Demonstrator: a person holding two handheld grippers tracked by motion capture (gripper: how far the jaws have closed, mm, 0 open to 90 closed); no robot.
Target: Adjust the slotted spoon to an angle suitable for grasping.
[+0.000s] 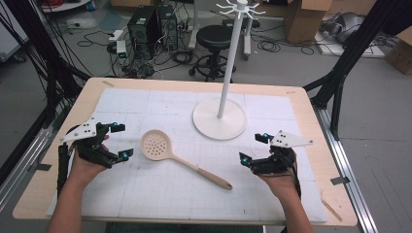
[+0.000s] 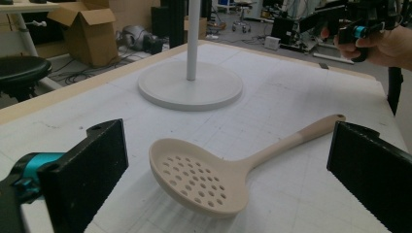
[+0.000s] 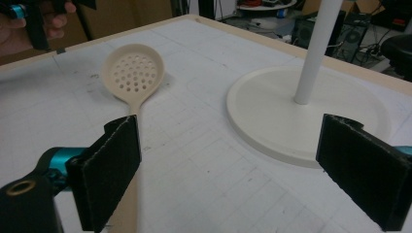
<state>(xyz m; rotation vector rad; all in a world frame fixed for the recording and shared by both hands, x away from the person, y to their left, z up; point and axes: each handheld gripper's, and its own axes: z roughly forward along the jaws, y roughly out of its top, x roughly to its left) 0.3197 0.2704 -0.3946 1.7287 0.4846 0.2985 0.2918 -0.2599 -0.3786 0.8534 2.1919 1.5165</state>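
A beige slotted spoon (image 1: 165,152) lies flat on the white gridded mat, bowl to the left, handle running toward the lower right. My left gripper (image 1: 121,141) hovers open just left of the bowl, with nothing between its jaws. In the left gripper view the spoon (image 2: 209,174) lies ahead between the two black pads (image 2: 87,170). My right gripper (image 1: 253,148) stands open to the right of the handle's end, holding nothing. The right gripper view shows the spoon (image 3: 133,77) at the left and the stand's round base (image 3: 272,111) ahead.
A white stand with a round base (image 1: 219,119) and a tall pole (image 1: 229,63) topped by hooks rises at the back middle of the mat (image 1: 145,194). The wooden table edge (image 1: 29,194) frames the mat. Stool, computers and cables sit on the floor beyond.
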